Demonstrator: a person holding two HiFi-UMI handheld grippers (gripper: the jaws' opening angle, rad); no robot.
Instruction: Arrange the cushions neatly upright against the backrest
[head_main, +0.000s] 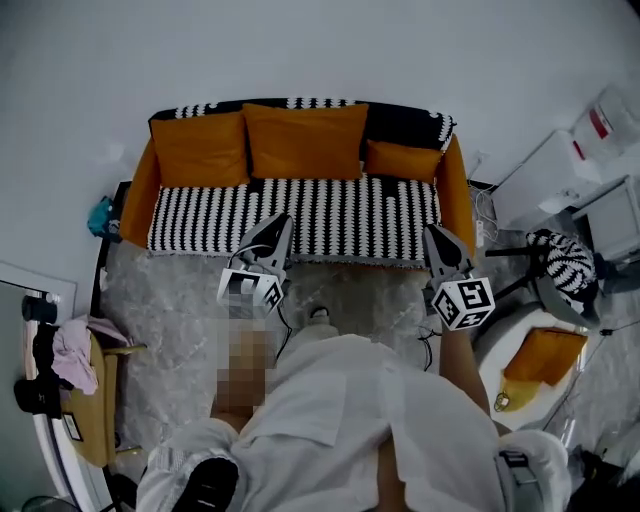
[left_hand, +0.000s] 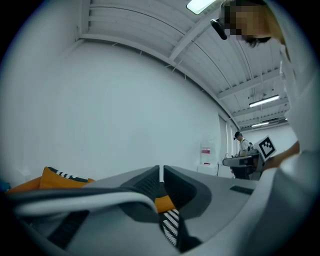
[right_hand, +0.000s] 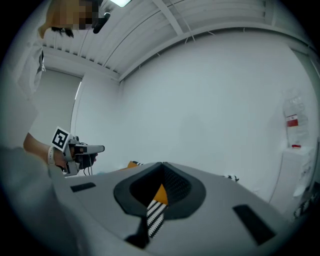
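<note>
**Orange fabric cushions: soft, so take them by a corner**

Orange left cushion (head_main: 198, 148) and middle cushion (head_main: 305, 140) stand upright against the backrest (head_main: 400, 122) of the black-and-white striped sofa (head_main: 330, 215). The small cushion (head_main: 403, 160) sits lower at the right. They look light and squashy, so pinch a top corner seam. Your left gripper (head_main: 283, 218) and right gripper (head_main: 432, 232) hover before the seat, jaws closed on nothing.

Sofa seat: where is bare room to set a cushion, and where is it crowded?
Bare: the striped seat, between the orange armrests, before the three cushions. Crowded: along the backrest.
</note>
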